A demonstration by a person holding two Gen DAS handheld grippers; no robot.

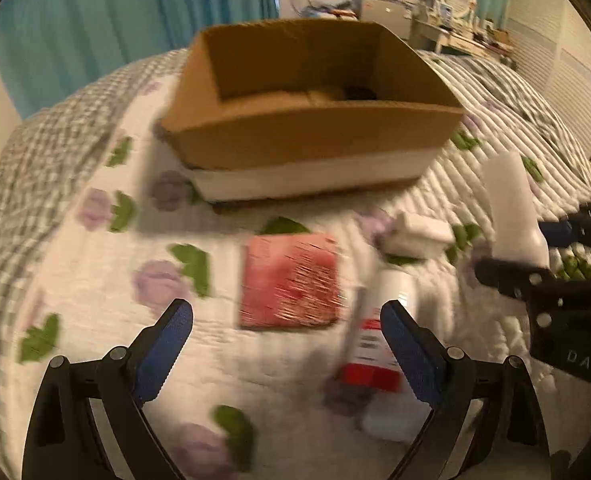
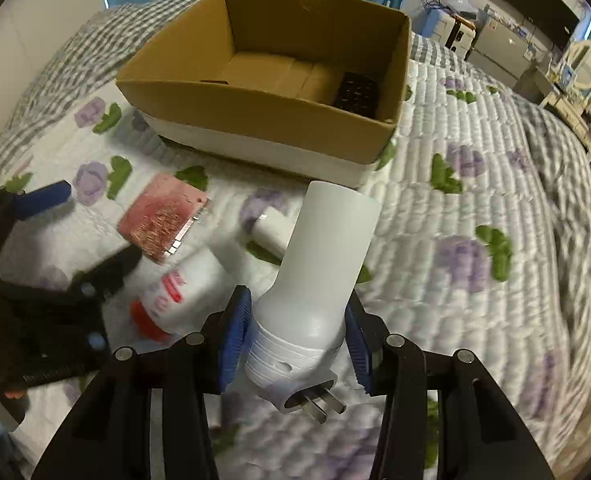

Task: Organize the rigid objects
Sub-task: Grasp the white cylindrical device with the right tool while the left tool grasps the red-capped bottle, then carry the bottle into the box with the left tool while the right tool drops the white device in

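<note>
My right gripper (image 2: 297,312) is shut on a white plug-in night light (image 2: 319,264) with two metal prongs, held above the quilt; it also shows in the left wrist view (image 1: 513,208). My left gripper (image 1: 287,320) is open above a pink square brush (image 1: 291,280), which also shows in the right wrist view (image 2: 163,216). A white bottle with a red label (image 1: 379,352) lies by the left gripper's right finger (image 1: 409,348). A small white block (image 1: 419,234) lies beyond. An open cardboard box (image 2: 255,120) holds a black object (image 2: 355,90).
Everything lies on a bed with a white quilt with purple flowers (image 2: 475,220) and a grey checked blanket (image 1: 35,152). Blue curtains (image 1: 115,12) hang behind. A dresser with a mirror (image 1: 455,4) stands at the far right.
</note>
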